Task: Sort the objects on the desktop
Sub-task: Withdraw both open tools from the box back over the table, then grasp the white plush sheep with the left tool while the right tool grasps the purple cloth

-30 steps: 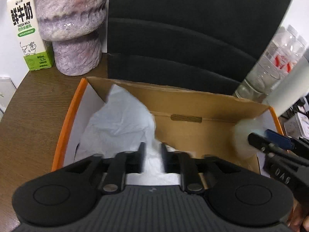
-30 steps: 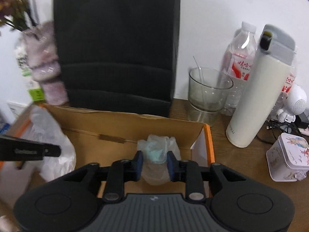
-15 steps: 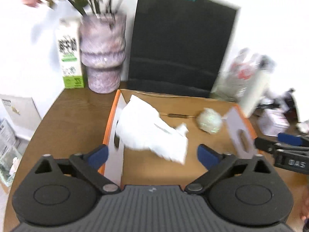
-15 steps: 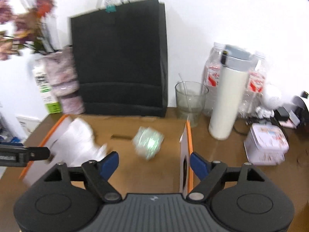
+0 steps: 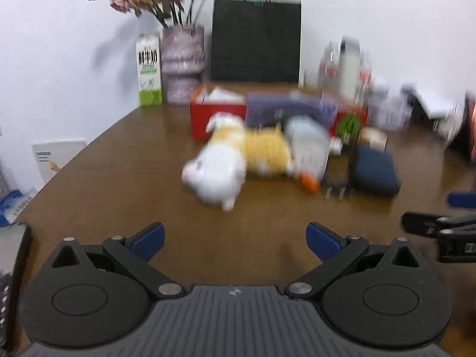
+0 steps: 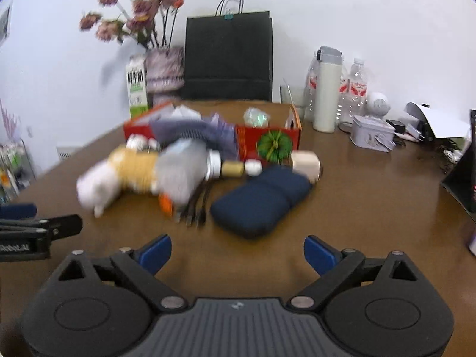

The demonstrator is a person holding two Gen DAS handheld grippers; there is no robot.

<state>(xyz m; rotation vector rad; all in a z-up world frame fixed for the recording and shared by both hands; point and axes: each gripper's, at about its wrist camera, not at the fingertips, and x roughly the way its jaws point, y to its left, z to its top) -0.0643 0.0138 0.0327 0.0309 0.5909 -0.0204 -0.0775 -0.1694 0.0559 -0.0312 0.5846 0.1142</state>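
left gripper: jaws spread wide, nothing held | right gripper: jaws opening, nothing between; seen at 3 o'clock of left

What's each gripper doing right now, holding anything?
Left gripper: open wide, nothing between its blue pads.
Right gripper: jaws opening, nothing between them; bare brown wooden table ahead.

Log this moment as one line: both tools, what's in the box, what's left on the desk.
left tool: open, empty | right tool: opening, empty | box: tissue, plastic wad inside | desk: plush toy, navy pouch, cables outside box
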